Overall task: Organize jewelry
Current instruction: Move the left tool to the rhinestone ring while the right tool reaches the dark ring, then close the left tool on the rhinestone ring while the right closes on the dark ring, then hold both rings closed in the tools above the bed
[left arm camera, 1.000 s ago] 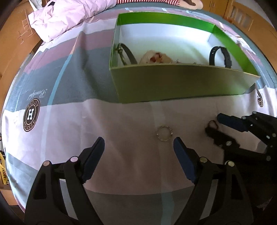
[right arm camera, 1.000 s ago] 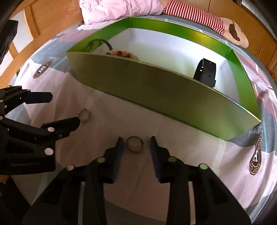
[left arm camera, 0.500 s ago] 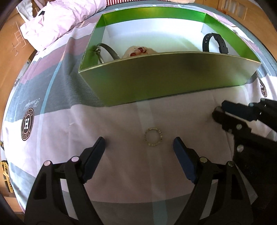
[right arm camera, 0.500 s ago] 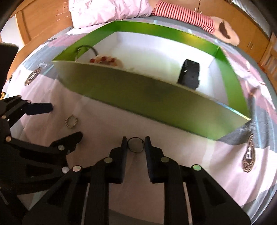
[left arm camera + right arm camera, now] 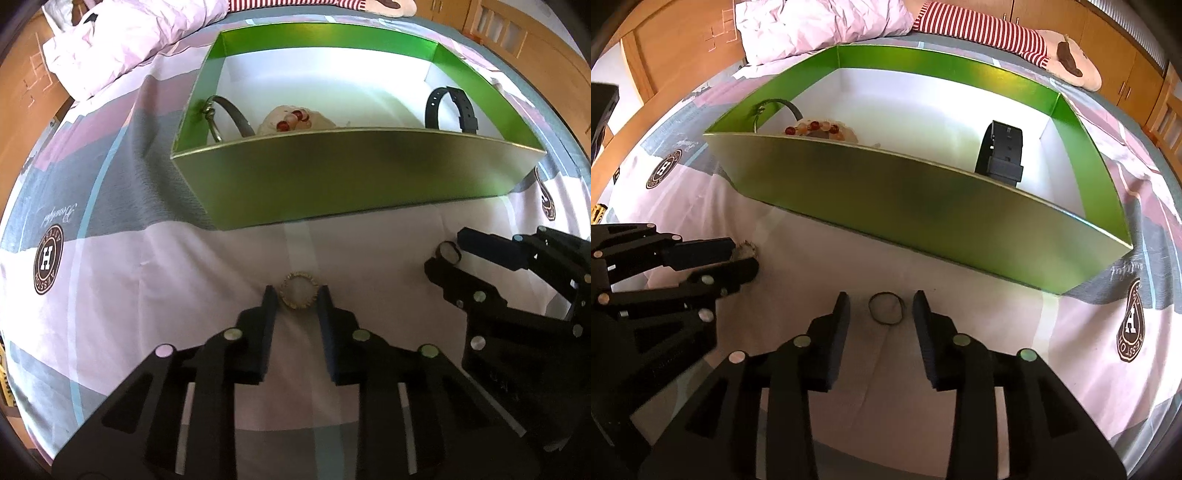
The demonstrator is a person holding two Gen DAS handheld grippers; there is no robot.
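Two rings on the bedsheet, near the green box

We see the left gripper (image 5: 298, 295) has just been closing, its pads now pressed on a gold beaded ring (image 5: 298, 294) lying on the sheet (image 5: 147, 280). The right gripper (image 5: 881, 308) has just been opening; a thin dark ring (image 5: 886, 308) lies loose between its parted fingers. The box (image 5: 351, 184) beyond holds a black strap (image 5: 452, 109), a bangle (image 5: 225, 116) and beads (image 5: 293, 120).

The green box's (image 5: 354, 177) near wall hides the lower parts of the beaded bracelet (image 5: 291, 120), metal bangle (image 5: 221, 114) and black strap (image 5: 452, 109), the left gripper (image 5: 744, 258) covers most of the studded ring (image 5: 746, 250), and the striped sleeve (image 5: 982, 35) is cut by the top edge.
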